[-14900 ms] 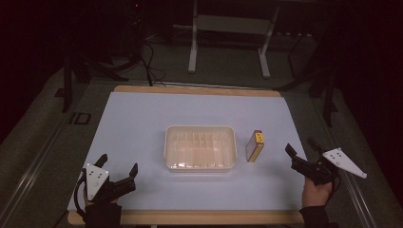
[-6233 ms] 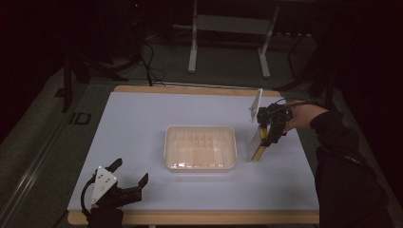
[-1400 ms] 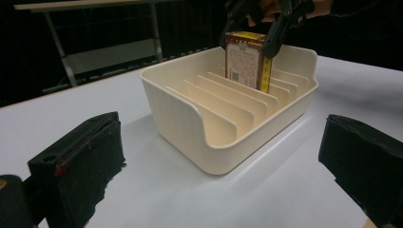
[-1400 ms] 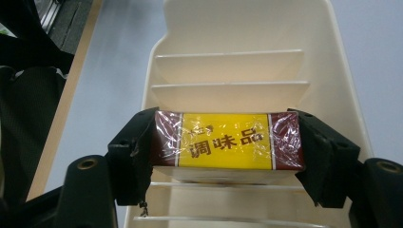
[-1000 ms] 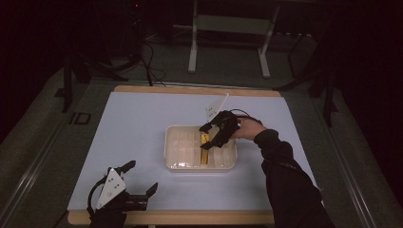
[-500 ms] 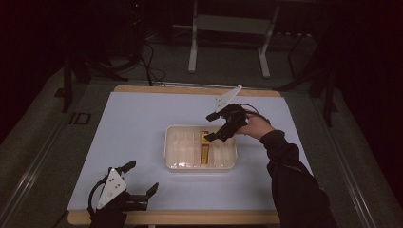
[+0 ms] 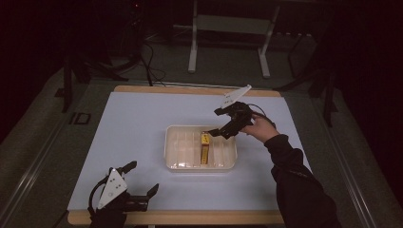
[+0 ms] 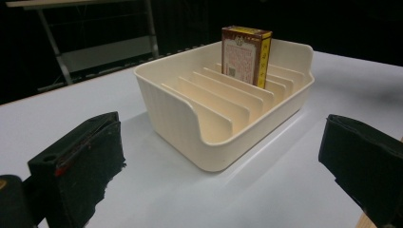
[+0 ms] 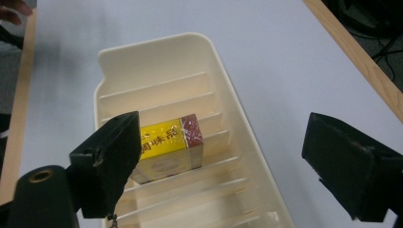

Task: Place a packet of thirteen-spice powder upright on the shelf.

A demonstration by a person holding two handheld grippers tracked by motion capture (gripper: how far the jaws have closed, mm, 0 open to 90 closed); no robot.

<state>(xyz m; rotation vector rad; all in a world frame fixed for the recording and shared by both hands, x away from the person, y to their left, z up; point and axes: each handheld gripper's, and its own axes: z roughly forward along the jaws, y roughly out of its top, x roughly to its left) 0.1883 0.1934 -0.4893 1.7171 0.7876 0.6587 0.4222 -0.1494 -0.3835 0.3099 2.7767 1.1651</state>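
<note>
A cream slotted tray [image 7: 173, 156] sits mid-table; a yellow and brown box [image 7: 205, 147] stands on edge in one of its slots. In the left gripper view the box [image 8: 246, 54] rises upright from the far slots of the tray [image 8: 199, 123]. My right gripper [image 7: 221, 122] hovers open just above the tray's far right edge, apart from the box. In the right gripper view the box [image 9: 168, 147] lies below and between the spread jaws, inside the tray [image 9: 157, 61]. My left gripper [image 7: 142, 183] rests open at the table's front left, with nothing in it.
The pale blue table top [image 7: 138, 123] has a wooden rim [image 7: 190, 89]. A person's dark sleeve [image 7: 297, 185] reaches in from the lower right. Metal stand legs [image 7: 192, 42] and cables lie on the floor beyond the table.
My right gripper carried the box into the tray, let it go and has lifted back to the right. The box now stands alone in a slot. The left gripper stayed put.
</note>
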